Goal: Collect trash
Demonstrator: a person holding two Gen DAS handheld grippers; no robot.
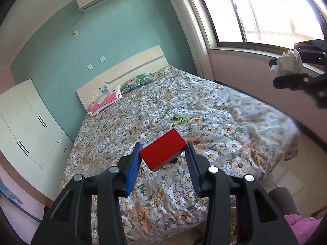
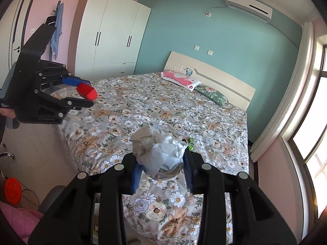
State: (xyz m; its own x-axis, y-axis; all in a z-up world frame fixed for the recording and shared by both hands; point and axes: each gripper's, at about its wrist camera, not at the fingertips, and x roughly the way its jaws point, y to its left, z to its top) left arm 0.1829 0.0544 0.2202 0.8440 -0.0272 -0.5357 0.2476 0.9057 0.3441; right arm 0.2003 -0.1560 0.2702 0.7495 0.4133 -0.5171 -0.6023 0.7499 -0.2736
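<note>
Low in the left wrist view, the left gripper [image 1: 163, 153] stands partly closed, its blue pads [image 1: 133, 168] pressed against the two sides of a red box [image 1: 162, 150], which is held clear above the bed [image 1: 235, 110]. No print can be read on the box's red faces. At the right edge of that frame the right gripper [image 1: 286, 71] appears from the side, clamped on a crumpled paper ball [image 1: 289, 61] in front of the window [image 1: 255, 14]. From the right wrist view the same ball [image 2: 160, 157] fills the lower centre, white and grey, squeezed between narrowly set jaws; faint dark marks on the paper are too blurred to read. At the left of this frame the left gripper [image 2: 85, 91] shows with the red box [image 2: 86, 90] in its grip, and a small white label on its black body, at the far left edge, carries lettering too small to make out. On the floral bedspread, past the held trash in the middle of the frame, lies a small green item [image 1: 180, 119], partly hidden behind the ball in the right wrist view. An air conditioner [image 2: 249, 6] at the upper right bears a small logo that cannot be read. A white wardrobe [image 2: 112, 34] stands at the upper left, two pillows [image 2: 180, 79] lie by the headboard, and pink fabric [image 2: 18, 218] shows at the lower left.
</note>
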